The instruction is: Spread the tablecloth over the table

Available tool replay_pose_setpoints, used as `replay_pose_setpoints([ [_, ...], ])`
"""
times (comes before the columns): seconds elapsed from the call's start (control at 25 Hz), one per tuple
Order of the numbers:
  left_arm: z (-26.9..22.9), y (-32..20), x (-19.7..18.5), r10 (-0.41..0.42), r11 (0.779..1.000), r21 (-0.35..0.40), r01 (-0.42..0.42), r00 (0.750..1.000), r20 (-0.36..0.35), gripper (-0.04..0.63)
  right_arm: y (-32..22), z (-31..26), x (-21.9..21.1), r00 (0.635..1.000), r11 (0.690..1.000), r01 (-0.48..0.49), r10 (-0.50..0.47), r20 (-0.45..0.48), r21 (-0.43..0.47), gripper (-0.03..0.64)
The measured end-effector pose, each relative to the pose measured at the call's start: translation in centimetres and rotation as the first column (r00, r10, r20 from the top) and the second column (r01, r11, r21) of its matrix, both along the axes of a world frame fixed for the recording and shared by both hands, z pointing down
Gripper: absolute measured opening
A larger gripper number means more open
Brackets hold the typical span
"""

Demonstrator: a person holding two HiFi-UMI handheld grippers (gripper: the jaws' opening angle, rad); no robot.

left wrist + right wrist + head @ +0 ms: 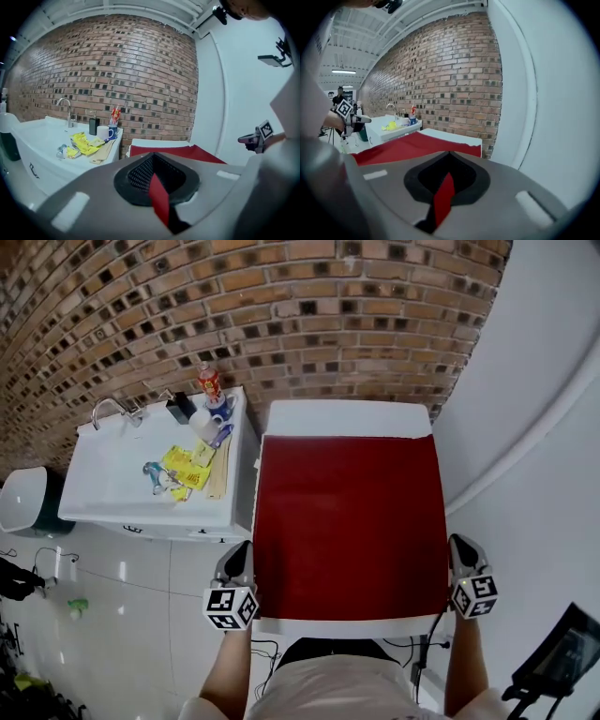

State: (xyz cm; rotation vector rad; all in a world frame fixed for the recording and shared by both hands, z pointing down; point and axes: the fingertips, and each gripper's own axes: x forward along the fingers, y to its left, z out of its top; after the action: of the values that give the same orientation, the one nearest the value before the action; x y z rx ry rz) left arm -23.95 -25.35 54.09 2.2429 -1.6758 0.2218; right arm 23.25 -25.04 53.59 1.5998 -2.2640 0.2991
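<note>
A dark red tablecloth lies flat over most of a white table; a white strip of the table shows at the far end. My left gripper is at the cloth's near left corner and my right gripper at its near right corner. In the left gripper view the jaws are shut on a fold of the red cloth. The right gripper view shows the same: the jaws are pinched on a red strip, with the cloth stretching away beyond.
A white sink counter stands left of the table with a faucet, a mug, a bottle and yellow packets. A bin is farther left. A brick wall is behind and a white wall on the right.
</note>
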Motion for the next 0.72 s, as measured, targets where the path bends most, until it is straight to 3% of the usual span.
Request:
replay_pose_setpoints([
  [0.32,-9.2,4.4,3.3,0.032,0.991,0.133,-0.028,0.999,-0.029,0.003,4.9,-8.8,-3.7,0.991,0.987,-0.026,0.005,0.131,0.161,0.006],
  [0.48,-12.4,4.9,4.1,0.057,0.977,0.205,-0.051,0.998,-0.021,0.003,5.7,-11.4,-5.0,0.991,0.972,-0.01,-0.022,0.13,0.236,0.006],
  [0.72,-13.1,4.8,3.5,0.022,0.976,0.219,-0.015,0.999,-0.031,0.003,5.3,-13.5,-5.6,0.993,0.958,0.005,-0.038,0.109,0.288,0.005],
])
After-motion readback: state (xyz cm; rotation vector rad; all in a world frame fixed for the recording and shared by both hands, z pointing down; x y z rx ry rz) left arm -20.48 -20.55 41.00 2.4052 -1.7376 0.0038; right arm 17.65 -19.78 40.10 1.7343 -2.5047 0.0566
